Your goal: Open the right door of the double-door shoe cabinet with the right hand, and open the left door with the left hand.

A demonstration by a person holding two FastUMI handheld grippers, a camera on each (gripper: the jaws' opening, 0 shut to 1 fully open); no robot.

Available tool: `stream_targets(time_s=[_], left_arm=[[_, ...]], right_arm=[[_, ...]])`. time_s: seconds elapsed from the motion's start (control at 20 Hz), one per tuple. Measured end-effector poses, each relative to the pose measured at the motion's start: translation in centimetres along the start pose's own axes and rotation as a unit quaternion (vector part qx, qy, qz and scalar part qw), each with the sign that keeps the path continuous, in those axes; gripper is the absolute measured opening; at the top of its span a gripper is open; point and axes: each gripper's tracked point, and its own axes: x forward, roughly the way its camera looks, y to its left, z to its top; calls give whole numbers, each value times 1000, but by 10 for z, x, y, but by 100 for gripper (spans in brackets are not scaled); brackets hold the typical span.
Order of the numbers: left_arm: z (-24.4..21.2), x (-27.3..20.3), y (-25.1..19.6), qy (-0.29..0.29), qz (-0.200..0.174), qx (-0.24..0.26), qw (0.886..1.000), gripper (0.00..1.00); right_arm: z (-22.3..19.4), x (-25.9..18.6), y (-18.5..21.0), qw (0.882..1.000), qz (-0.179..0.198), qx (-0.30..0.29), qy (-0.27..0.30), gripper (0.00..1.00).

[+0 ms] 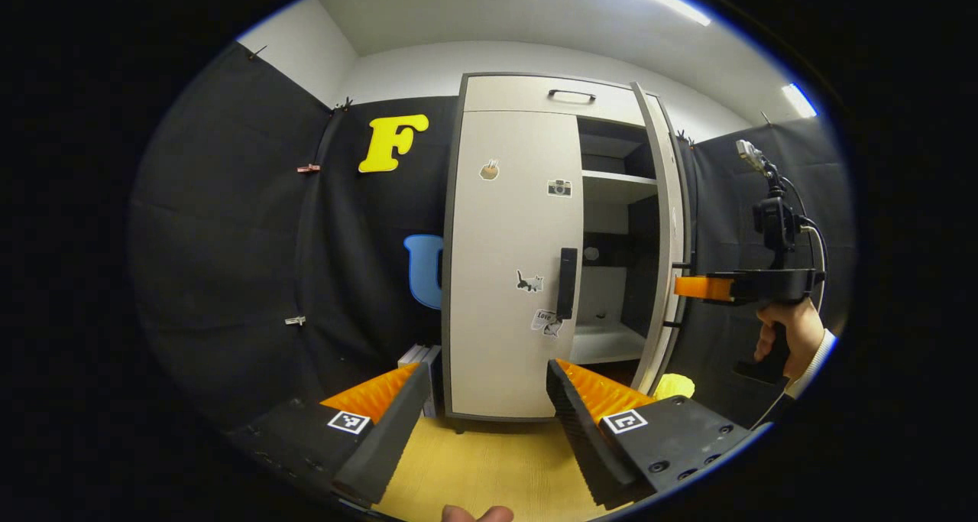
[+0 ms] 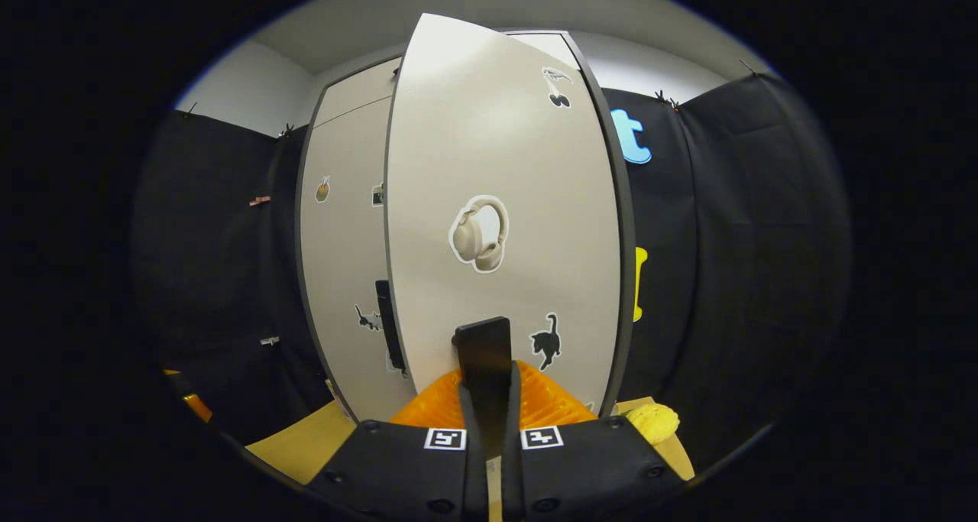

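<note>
The right hand-held gripper (image 2: 489, 400) is clamped on the right door's handle (image 2: 483, 348) with that door (image 2: 504, 170) swung open, while the left hand-held gripper (image 1: 485, 403), fingers spread, faces the closed left door (image 1: 512, 277), whose upright handle (image 1: 566, 283) lies ahead, slightly right (nearer the left hand).

One cabinet (image 1: 527, 239), two doors: left door (image 1: 512, 277) closed, right door (image 2: 504, 224) swung out. One drawer (image 1: 554, 94) above them with one handle. Each door has one dark handle, so two. Stickers: four on the left door, three on the right door, maybe a fourth low at its edge, hard to tell. Inside the cabinet, two shelves that I can count. One yellow thing (image 1: 674, 386) on the floor by the cabinet's right corner. Two grippers.
</note>
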Motion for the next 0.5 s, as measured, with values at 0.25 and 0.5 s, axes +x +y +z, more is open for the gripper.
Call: stream_targets(time_s=[0.25, 0.5], left_arm=[[3, 11, -19, -2, -14, 2, 1000, 95], [0, 23, -42, 0, -32, 5, 999, 95]], right_arm=[[5, -17, -19, 1000, -4, -7, -2, 11], [6, -26, -34, 1000, -6, -16, 3, 11]])
